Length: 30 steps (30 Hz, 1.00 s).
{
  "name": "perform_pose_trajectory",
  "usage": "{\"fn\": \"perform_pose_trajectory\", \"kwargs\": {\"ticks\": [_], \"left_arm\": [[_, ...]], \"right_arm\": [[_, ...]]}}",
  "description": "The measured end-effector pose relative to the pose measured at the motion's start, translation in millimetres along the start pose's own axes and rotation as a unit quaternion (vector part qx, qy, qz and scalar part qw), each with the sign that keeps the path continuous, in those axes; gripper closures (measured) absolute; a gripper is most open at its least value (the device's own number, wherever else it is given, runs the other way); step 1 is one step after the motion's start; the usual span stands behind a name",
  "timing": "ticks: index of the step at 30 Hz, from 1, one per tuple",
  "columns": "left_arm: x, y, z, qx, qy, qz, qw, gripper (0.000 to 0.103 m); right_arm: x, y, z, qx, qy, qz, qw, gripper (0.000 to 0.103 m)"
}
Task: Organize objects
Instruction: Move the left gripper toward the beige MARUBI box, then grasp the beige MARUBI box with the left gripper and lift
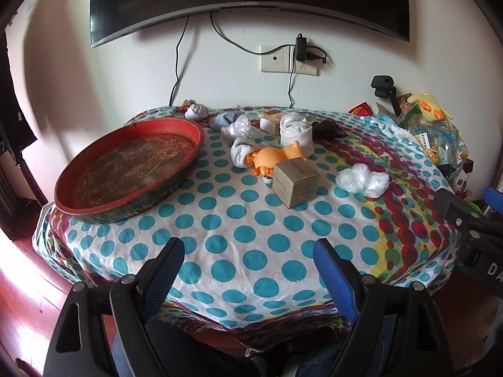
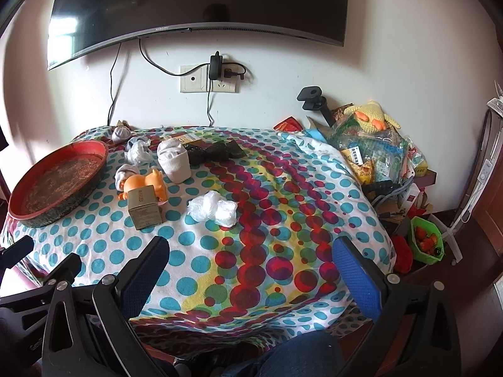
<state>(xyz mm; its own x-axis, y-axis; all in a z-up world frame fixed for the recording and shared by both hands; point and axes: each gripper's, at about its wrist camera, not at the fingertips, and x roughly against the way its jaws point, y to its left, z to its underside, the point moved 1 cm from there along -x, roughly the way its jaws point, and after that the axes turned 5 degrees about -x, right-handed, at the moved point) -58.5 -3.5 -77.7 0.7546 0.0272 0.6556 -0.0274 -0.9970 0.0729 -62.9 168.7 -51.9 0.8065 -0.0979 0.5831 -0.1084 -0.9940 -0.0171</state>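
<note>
**A:** Fingers first: we're holding the left gripper (image 1: 248,251) with its jaws spread wide and nothing between them, hovering over the near edge of the polka-dot cloth (image 1: 245,235). We're doing the same with the right gripper (image 2: 251,251), gaping wide and gripping nothing.

**B:** Agreed. We're using the gold box (image 1: 295,182) as our anchor. The orange toy (image 1: 273,157) is lying right behind it, touching it, and the crumpled plastic wrap (image 1: 361,179) is sitting just to its right, apart from it.

**A:** And the red tray (image 1: 132,169) is sitting well to the left of the box, near the cloth's edge. We're seeing the rolled white sock (image 1: 295,135) standing behind the box, past the toy.

**B:** Further back and right of the box, a black bundle (image 2: 217,152) is lying beside that sock.
</note>
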Motion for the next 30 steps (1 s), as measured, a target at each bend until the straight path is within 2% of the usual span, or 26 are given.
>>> {"fn": "perform_pose_trajectory", "kwargs": {"ticks": [6, 10, 15, 20, 25, 30], "left_arm": [[-31.0, 2.2, -1.8, 0.013, 0.02, 0.008, 0.9997, 0.017], [-49.4, 4.2, -14.5, 0.032, -0.005, 0.041, 0.9986, 0.017], [-76.4, -9.2, -37.8, 0.043, -0.008, 0.066, 0.9969, 0.017], [-109.4, -29.0, -56.7, 0.04, 0.014, 0.029, 0.9987, 0.017], [-135.1, -43.6, -63.7, 0.023, 0.032, -0.006, 0.9992, 0.017], [-146.6, -49.7, -65.8, 0.023, 0.039, -0.017, 0.9988, 0.017]], "right_arm": [[-9.5, -2.2, 1.8, 0.001, 0.006, 0.001, 1.0, 0.0], [-22.2, -9.3, 4.2, -0.007, 0.014, 0.0, 1.0, 0.0], [-40.0, -19.6, 10.0, -0.019, 0.024, -0.011, 0.999, 0.0], [-54.3, -32.7, 14.7, -0.03, 0.023, -0.026, 0.999, 0.0], [-70.7, -54.8, 18.0, -0.071, 0.047, -0.045, 0.995, 0.0], [-83.1, -73.1, 20.5, -0.114, 0.067, -0.062, 0.989, 0.0]]}}
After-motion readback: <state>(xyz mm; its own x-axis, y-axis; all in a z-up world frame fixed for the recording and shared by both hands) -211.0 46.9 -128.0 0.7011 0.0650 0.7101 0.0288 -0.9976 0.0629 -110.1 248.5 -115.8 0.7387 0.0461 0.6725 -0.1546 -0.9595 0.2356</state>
